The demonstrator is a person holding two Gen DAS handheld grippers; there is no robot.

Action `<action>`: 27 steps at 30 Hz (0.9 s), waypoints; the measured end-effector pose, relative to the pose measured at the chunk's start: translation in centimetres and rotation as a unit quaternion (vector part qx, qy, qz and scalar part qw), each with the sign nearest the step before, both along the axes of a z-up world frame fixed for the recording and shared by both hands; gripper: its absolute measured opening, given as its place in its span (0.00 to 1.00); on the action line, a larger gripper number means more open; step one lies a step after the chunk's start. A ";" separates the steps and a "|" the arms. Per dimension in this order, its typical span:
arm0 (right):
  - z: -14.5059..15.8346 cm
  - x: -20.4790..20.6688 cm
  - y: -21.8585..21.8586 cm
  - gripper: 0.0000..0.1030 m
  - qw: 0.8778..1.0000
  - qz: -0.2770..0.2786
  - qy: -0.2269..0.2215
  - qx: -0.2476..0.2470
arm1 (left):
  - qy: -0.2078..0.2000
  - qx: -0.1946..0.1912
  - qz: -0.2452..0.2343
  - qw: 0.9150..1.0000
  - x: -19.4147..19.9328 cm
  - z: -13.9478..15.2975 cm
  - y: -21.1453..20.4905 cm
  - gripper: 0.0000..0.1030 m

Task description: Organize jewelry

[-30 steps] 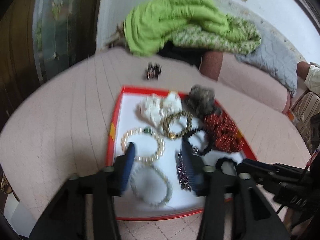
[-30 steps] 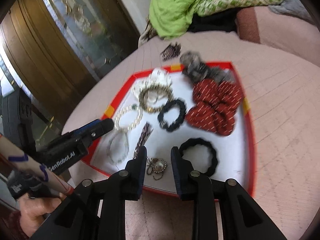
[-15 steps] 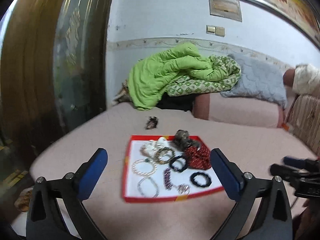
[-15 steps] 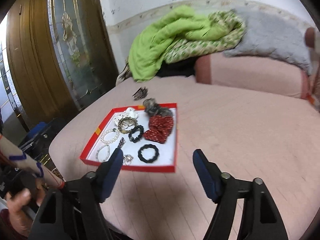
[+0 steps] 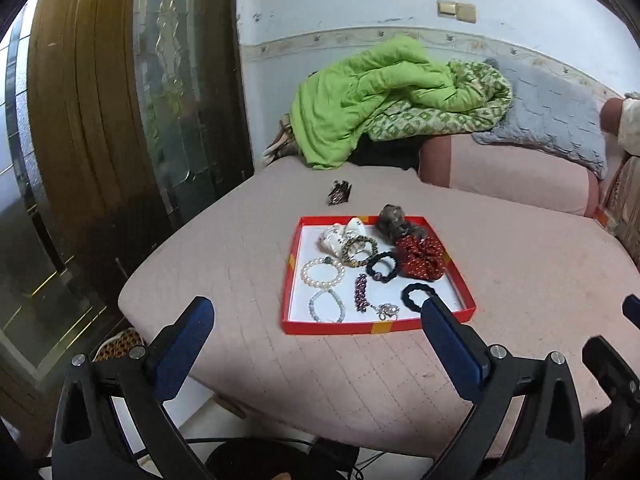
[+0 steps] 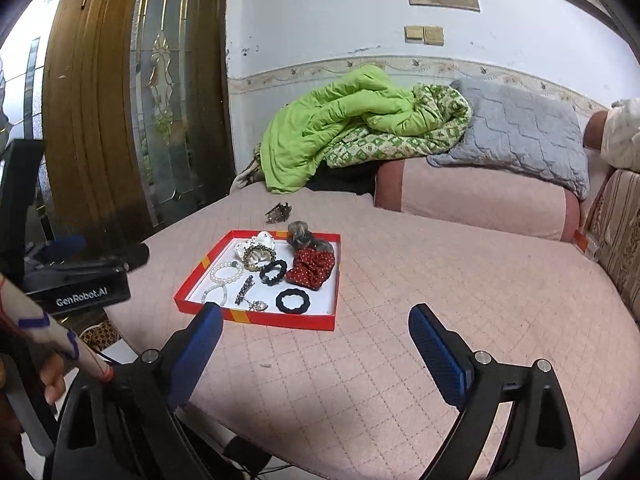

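A red-rimmed tray (image 5: 289,280) with a white floor lies on the pink bed; it also shows in the right wrist view (image 6: 188,283). In it lie a pearl bracelet (image 5: 322,273), a pale bead bracelet (image 5: 326,305), a purple bead strand (image 5: 361,293), a silver brooch (image 5: 387,311), black hair ties (image 5: 416,295), a red scrunchie (image 5: 423,257) and a white piece (image 5: 340,236). My left gripper (image 5: 316,344) is open and empty, held back above the bed's near edge. My right gripper (image 6: 316,344) is open and empty, to the right of the tray.
A dark hair clip (image 5: 339,193) lies on the bed beyond the tray. A green quilt (image 5: 376,96) and grey pillow (image 5: 548,124) are piled at the back. A wooden glass-panel door (image 5: 120,120) stands at the left. The bed edge drops off in front.
Both grippers have pulled back and up from the tray and opened wide. The tray now looks small and far. The jewelry lies where it was.
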State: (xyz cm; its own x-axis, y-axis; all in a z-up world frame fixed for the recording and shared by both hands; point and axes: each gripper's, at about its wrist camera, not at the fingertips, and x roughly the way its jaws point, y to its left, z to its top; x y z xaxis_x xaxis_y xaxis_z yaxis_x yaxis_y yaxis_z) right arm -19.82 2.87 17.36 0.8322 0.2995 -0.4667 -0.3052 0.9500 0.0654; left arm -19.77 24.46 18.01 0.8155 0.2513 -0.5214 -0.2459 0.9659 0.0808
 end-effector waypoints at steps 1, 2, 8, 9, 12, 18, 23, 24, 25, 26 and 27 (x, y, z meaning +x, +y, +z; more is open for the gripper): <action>-0.1 0.0 0.1 0.94 1.000 0.001 0.003 -0.001 | -0.002 0.004 0.004 1.000 -0.1 -0.1 0.0 1.00; -0.2 0.1 0.2 0.94 1.000 0.001 0.005 -0.003 | -0.003 0.008 0.010 1.000 -0.1 -0.1 0.0 1.00; -0.7 -0.2 1.4 0.94 1.000 0.018 0.009 -0.013 | 0.006 -0.002 0.023 1.000 0.4 -0.6 0.9 1.00; -0.7 -0.2 1.7 0.94 1.000 0.022 0.010 -0.016 | 0.005 -0.003 0.028 1.000 0.4 -0.7 1.1 1.00; -0.9 -0.2 2.1 0.94 0.999 0.029 0.011 -0.021 | 0.007 -0.001 0.040 0.999 0.5 -1.1 1.4 1.00; -1.5 0.1 2.8 0.94 0.999 0.039 0.023 -0.025 | 0.011 -0.005 0.049 0.999 0.5 -1.4 1.9 1.00; -1.7 0.1 2.9 0.94 0.998 0.042 0.025 -0.030 | 0.013 0.001 0.052 0.999 0.5 -1.8 1.7 1.00; -1.7 0.1 2.9 0.94 0.998 0.042 0.025 -0.030 | 0.013 0.002 0.052 0.999 0.6 -1.7 1.8 1.00; -1.7 0.1 2.9 0.94 0.998 0.042 0.026 -0.030 | 0.012 0.004 0.052 0.999 0.6 -1.8 1.7 1.00; -1.7 0.1 2.8 0.94 0.998 0.041 0.026 -0.030 | 0.012 0.006 0.051 0.999 0.5 -1.8 1.6 1.00; -1.7 0.1 2.8 0.94 0.998 0.041 0.027 -0.030 | 0.011 0.007 0.050 0.999 0.6 -1.8 1.5 1.00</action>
State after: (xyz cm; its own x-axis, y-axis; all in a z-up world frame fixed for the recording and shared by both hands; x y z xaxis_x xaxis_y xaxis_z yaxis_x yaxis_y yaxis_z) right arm -19.74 5.67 15.62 0.7789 0.3362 -0.5294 -0.3803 0.9245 0.0275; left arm -19.22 25.97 16.17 0.7738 0.3384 -0.5355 -0.3398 0.9352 0.1000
